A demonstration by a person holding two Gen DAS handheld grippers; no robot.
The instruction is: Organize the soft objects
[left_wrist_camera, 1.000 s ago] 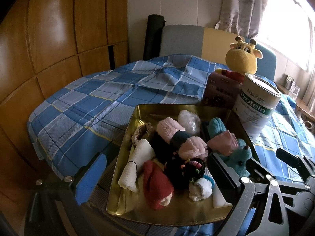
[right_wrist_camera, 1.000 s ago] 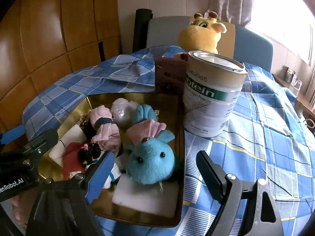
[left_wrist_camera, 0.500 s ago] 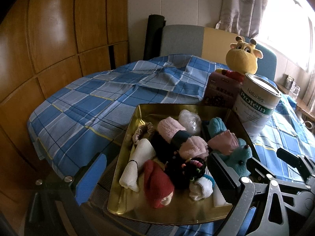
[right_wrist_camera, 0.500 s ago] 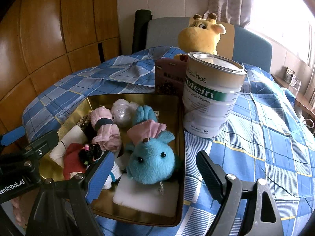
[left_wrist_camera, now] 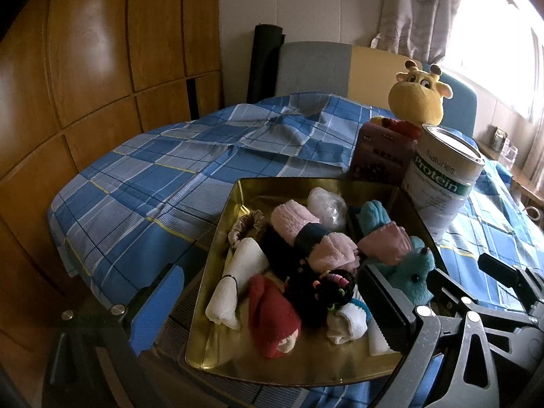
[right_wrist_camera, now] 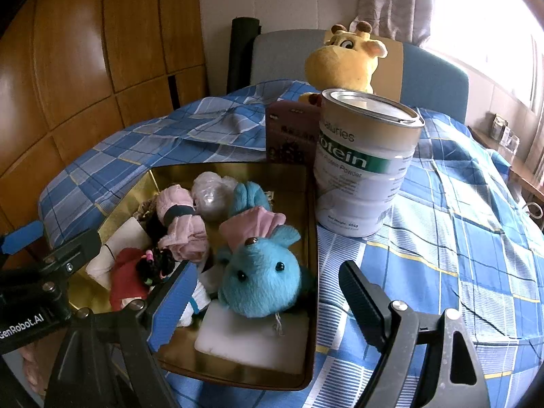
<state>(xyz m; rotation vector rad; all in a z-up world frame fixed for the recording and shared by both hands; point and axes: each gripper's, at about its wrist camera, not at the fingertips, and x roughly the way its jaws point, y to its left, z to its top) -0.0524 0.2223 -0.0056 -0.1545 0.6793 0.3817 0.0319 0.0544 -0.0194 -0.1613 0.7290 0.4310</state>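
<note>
A gold tray (left_wrist_camera: 234, 204) (right_wrist_camera: 311, 224) on the blue checked cloth holds several soft things: a blue plush (right_wrist_camera: 260, 277) (left_wrist_camera: 413, 273), pink rolled socks (left_wrist_camera: 294, 219) (right_wrist_camera: 176, 214), a red sock (left_wrist_camera: 272, 316), white rolls (left_wrist_camera: 238, 282), black hair ties (left_wrist_camera: 335, 282) and a white sponge (right_wrist_camera: 251, 338). My left gripper (left_wrist_camera: 268, 309) is open and empty, its fingers astride the tray's near end. My right gripper (right_wrist_camera: 265, 295) is open and empty, its fingers either side of the blue plush.
A protein powder tin (right_wrist_camera: 365, 166) (left_wrist_camera: 442, 183) stands right of the tray, a dark red box (right_wrist_camera: 290, 136) (left_wrist_camera: 379, 156) behind it. A yellow giraffe plush (right_wrist_camera: 343, 59) (left_wrist_camera: 418, 97) sits at the back. Wooden cabinets (left_wrist_camera: 85, 68) are on the left.
Both views have shifted very slightly; the grippers have eased back a little from the tray. Nothing in the tray has moved.
</note>
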